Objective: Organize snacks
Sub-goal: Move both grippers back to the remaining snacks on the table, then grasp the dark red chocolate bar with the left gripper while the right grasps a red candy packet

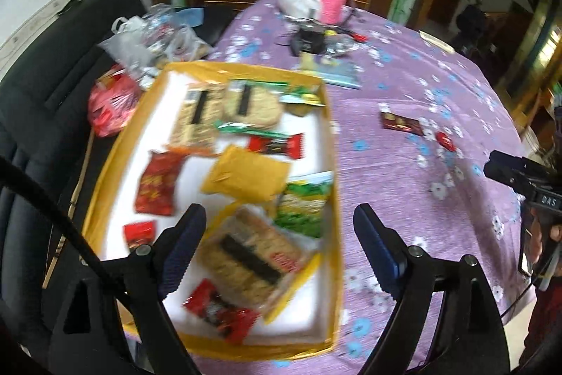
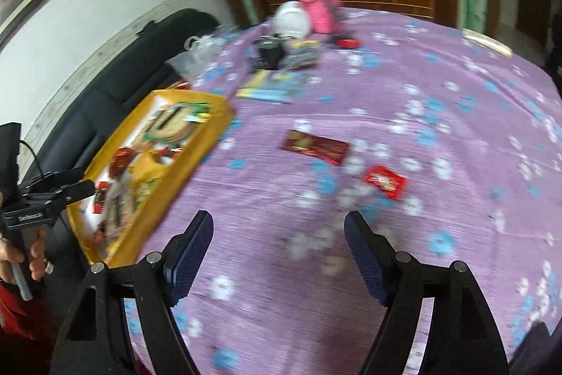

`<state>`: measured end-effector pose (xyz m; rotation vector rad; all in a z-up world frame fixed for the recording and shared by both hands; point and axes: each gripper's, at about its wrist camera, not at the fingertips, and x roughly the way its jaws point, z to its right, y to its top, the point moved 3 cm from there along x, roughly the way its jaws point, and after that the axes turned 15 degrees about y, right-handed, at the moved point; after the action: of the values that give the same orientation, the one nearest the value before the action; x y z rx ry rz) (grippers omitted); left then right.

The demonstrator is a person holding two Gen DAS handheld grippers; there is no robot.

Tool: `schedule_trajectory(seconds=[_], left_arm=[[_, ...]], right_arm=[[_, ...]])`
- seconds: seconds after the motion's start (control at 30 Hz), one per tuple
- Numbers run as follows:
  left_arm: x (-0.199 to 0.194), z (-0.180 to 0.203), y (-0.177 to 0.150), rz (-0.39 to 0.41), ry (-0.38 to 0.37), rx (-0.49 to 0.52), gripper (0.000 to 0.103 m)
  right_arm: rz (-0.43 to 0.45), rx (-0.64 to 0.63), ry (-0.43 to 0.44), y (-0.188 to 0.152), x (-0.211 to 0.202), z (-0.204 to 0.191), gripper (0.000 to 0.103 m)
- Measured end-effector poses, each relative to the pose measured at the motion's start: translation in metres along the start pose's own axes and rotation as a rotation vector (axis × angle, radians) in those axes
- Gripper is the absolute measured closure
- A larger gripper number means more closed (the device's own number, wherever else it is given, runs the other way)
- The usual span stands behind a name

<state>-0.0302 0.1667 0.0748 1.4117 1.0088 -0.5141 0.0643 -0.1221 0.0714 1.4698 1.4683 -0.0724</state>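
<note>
Only the left gripper (image 1: 279,227) overlooks the yellow tray's (image 1: 246,71) contents; both jaws spread, empty.

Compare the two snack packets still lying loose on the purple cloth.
The dark brown packet is long and flat; the red packet is shorter and looks crinkled. The brown one lies nearer the yellow tray, the red one farther from it. Both lie outside the tray, apart from each other, and in neither gripper.

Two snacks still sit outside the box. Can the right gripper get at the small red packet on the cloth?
Probably yes. The right gripper is open and empty, the small red packet lies flat ahead of it, apart from the dark red bar, with only bare tablecloth between.
</note>
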Motion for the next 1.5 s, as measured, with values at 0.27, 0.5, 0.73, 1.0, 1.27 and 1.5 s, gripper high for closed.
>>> schedule_trajectory(seconds=[0.27, 0.5, 0.73, 1.0, 1.27, 1.5], left_arm=[[0.008, 0.058, 0.03, 0.013, -0.066, 0.204, 0.016], [0.02, 0.102, 0.07, 0.05, -0.157, 0.404, 0.017], [0.046, 0.162, 0.101, 0.109, -0.199, 0.601, 0.017], [0.094, 0.226, 0.105, 0.081, -0.271, 0.784, 0.025], [0.128, 0.242, 0.099, 0.007, -0.323, 0.855, 0.027], [0.139, 0.253, 0.093, -0.033, -0.35, 0.877, 0.027]], right_arm=[[0.007, 0.049, -0.049, 0.0, -0.015, 0.039, 0.027], [-0.095, -0.08, -0.054, 0.006, 0.009, 0.055, 0.039], [-0.143, -0.195, -0.047, 0.015, 0.024, 0.066, 0.041], [-0.196, -0.268, -0.019, 0.018, 0.043, 0.074, 0.041], [-0.233, -0.307, 0.015, 0.021, 0.058, 0.073, 0.046], [-0.25, -0.313, 0.013, 0.022, 0.068, 0.076, 0.056]])
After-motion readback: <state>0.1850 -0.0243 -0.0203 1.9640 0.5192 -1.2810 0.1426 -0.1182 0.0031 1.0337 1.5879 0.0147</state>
